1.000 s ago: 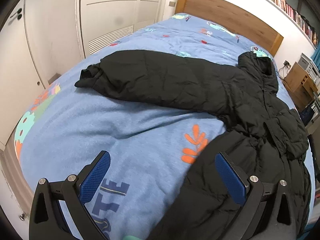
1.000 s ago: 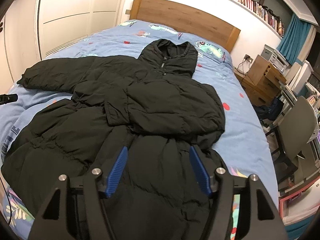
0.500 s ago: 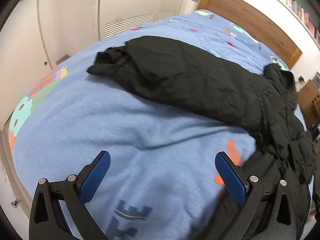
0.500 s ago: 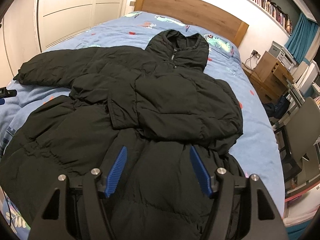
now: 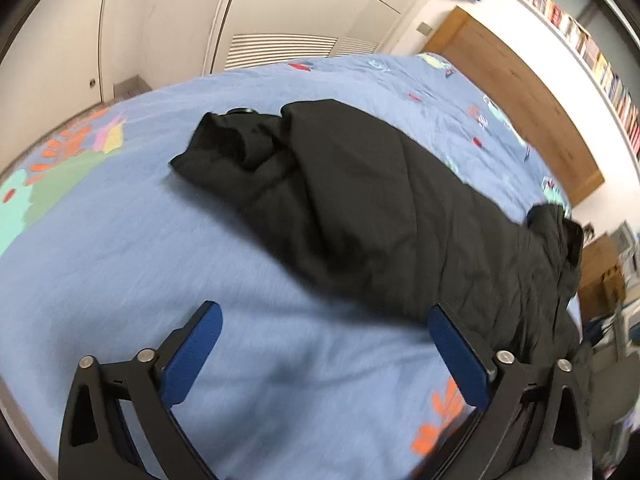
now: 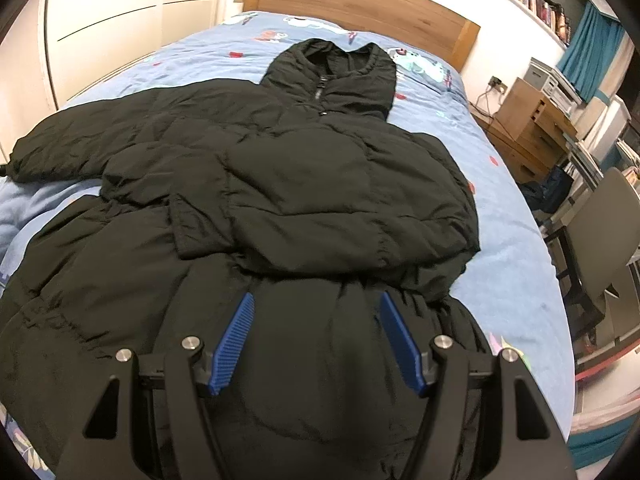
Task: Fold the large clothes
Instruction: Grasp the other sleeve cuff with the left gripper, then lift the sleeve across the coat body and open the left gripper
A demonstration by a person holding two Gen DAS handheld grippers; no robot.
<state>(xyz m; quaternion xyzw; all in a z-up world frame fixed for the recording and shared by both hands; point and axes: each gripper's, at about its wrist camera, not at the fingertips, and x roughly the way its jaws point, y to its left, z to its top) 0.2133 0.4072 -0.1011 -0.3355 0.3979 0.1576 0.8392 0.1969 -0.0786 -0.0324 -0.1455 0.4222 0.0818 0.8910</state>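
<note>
A black hooded puffer jacket [image 6: 280, 184] lies front up on the blue bedspread [image 6: 516, 248]. One sleeve is folded across its chest. The other sleeve [image 5: 360, 200] stretches out to the side, its cuff [image 5: 216, 148] crumpled at the far end. My left gripper [image 5: 324, 320] hovers over bare bedspread [image 5: 120, 260] just short of that sleeve. Its jaws are wide and closing slightly, with nothing between them. My right gripper [image 6: 316, 312] hangs open over the jacket's lower body, gripping nothing.
A wooden headboard [image 6: 360, 4] closes the far end of the bed. White wardrobe doors [image 5: 160, 28] stand along the left side. On the right are a wooden cabinet [image 6: 528, 128], a chair [image 6: 608, 248] and a bookshelf high on the wall [image 5: 592, 52].
The left gripper swung away from the jacket's body toward the outstretched sleeve and rolled. The right gripper came lower and closer over the jacket. The jacket has not moved.
</note>
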